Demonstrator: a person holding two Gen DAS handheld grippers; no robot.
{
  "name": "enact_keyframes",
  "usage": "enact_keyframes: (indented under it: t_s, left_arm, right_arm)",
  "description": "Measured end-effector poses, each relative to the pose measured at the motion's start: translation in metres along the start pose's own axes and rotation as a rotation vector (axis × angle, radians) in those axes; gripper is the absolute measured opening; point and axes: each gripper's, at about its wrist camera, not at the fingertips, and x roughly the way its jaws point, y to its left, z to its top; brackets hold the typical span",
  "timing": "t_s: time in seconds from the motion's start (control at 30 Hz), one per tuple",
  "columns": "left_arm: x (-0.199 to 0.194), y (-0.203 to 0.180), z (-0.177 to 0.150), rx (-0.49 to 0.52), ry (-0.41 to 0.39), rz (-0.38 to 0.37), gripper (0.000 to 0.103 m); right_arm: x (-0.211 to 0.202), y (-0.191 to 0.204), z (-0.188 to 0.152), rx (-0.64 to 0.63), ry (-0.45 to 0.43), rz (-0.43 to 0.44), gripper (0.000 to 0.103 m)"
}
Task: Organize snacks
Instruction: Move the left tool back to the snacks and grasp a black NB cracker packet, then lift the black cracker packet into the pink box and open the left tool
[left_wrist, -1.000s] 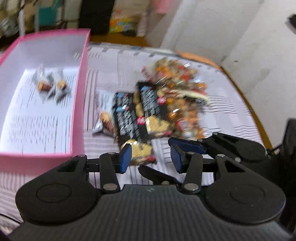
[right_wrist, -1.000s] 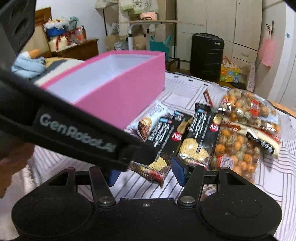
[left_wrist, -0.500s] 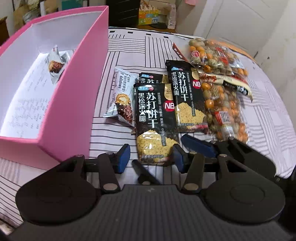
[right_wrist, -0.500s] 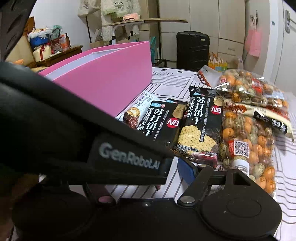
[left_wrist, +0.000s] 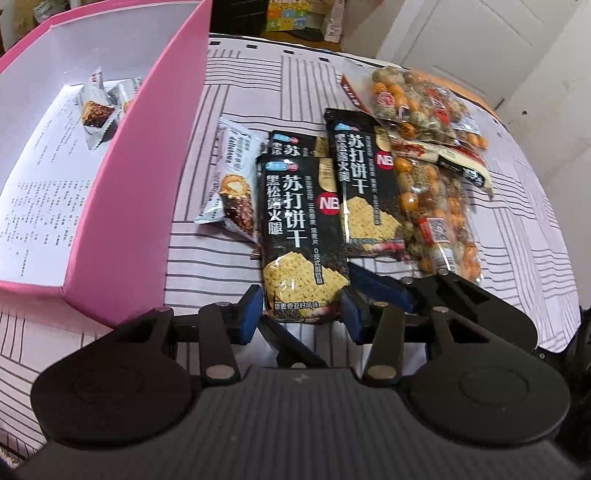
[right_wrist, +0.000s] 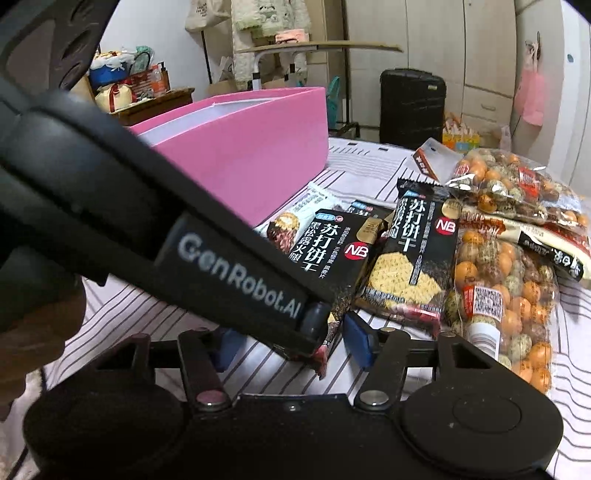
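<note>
Snacks lie in a loose cluster on a striped cloth (left_wrist: 207, 266) over the counter, just right of a pink box (left_wrist: 140, 177). Nearest the left tongs (left_wrist: 301, 314): a black cracker packet (left_wrist: 299, 229), lower end sitting between the blue pads (left_wrist: 249, 314). Pads stand on either side of the packet's bottom edge and the jaws are closing; from this angle I cannot confirm that they press on the wrapper, a thin gap seems to remain on each side.

A second black cracker packet (left_wrist: 364, 184) lies to the right, partly overlapped by a clear bag of orange and speckled coated nuts (left_wrist: 436, 206). A third black packet (left_wrist: 291, 142) shows only its top edge, tucked under the first. A silver-wrapped chocolate bar (left_wrist: 231, 192) lies tilted between the first packet and the box wall.

Inside the box: white printed paper lining and two small silver-wrapped pieces (left_wrist: 98, 107) near the far end.

Right tongs (right_wrist: 288, 345): jaws closing, nothing clearly gripped. The left tool's black arm marked "GenRobot.AI" (right_wrist: 240, 280) crosses in front of its left pad, and the corner of the near cracker packet (right_wrist: 332, 251) hangs in the gap. The right pad (right_wrist: 360, 343) sits apart from the wrapper.

Background: black suitcase (right_wrist: 412, 103) and pale cupboards.
</note>
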Motion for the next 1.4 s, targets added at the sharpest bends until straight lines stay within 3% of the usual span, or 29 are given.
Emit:
enact_keyframes:
  t_s: [0.5, 0.77, 1.1, 1.4]
  left_arm:
    - [-0.029, -0.014, -0.007, 0.093, 0.076, -0.057, 0.045]
    - [-0.066, -0.027, -0.008, 0.132, 0.066, -0.073, 0.045]
    - [-0.137, -0.031, 0.002, 0.147, -0.038, -0.033, 0.045]
    - [-0.186, -0.007, 0.016, 0.118, -0.138, -0.002, 0.045]
  right_arm:
    - [-0.044, 0.010, 0.013, -0.059, 0.015, 0.010, 0.059]
    - [-0.074, 0.025, 0.036, -0.184, 0.019, 0.004, 0.059]
    - [-0.111, 0.051, 0.085, -0.314, -0.068, 0.021, 0.059]
    - [-0.104, 0.080, 0.125, -0.366, -0.120, 0.060, 0.059]
